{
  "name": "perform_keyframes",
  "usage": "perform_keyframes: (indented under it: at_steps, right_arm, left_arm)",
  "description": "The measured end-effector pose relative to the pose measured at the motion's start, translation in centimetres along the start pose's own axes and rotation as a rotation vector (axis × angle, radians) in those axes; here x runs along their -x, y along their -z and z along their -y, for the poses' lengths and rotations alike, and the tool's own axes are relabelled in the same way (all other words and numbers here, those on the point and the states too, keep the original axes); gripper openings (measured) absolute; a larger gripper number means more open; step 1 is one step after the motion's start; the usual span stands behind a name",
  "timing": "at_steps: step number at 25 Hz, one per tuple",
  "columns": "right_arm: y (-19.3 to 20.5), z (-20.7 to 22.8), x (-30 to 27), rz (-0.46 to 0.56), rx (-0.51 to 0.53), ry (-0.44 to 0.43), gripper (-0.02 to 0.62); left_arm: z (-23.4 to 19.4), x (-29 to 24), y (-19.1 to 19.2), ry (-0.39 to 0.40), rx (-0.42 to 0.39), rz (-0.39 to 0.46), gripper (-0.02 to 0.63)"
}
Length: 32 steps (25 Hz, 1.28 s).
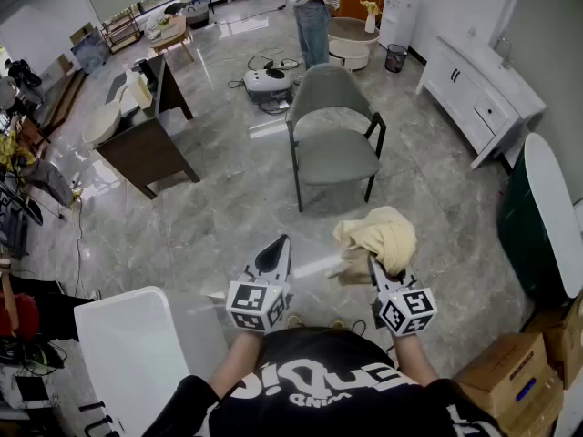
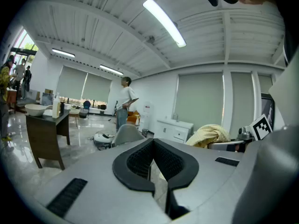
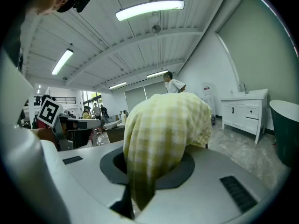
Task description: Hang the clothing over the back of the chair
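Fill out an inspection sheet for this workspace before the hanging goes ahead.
Surface: floor, grey glossy stone.
Job's things: chair upright, nothing over its back, which is on the far side; yellow clothing bunched and held up, short of the chair.
Clutter: floor machine behind the chair; cardboard boxes at the right.
Grippers: right claw shut on the clothing; left claw shut, empty.
Cables: cord looped by the machine; thin lead at the left.
Surroundings: dark desk, white cabinet, a person standing beyond the chair.
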State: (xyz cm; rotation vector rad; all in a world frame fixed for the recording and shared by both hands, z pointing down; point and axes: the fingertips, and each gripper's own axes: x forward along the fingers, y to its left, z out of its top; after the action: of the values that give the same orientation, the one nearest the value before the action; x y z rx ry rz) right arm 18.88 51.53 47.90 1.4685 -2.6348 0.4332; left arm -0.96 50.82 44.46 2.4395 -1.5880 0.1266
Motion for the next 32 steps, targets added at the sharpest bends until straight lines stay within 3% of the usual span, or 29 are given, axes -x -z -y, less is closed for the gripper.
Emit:
perform_keyframes:
  at_steps: [21,32]
  right_arm:
    - [0.3,-4.0,-2.3,0.054,-0.006,0.054,0.074]
    - [-0.8,-1.4,-6.3,0.059,-0.004,0.068,0.075]
  left_arm:
    - [-4.7,1.1,0.8,0.065,-0.008,-0.007,0.015]
    - [-6.3,-3.2,0.1,0.085,-0.016,-0.013,0.015]
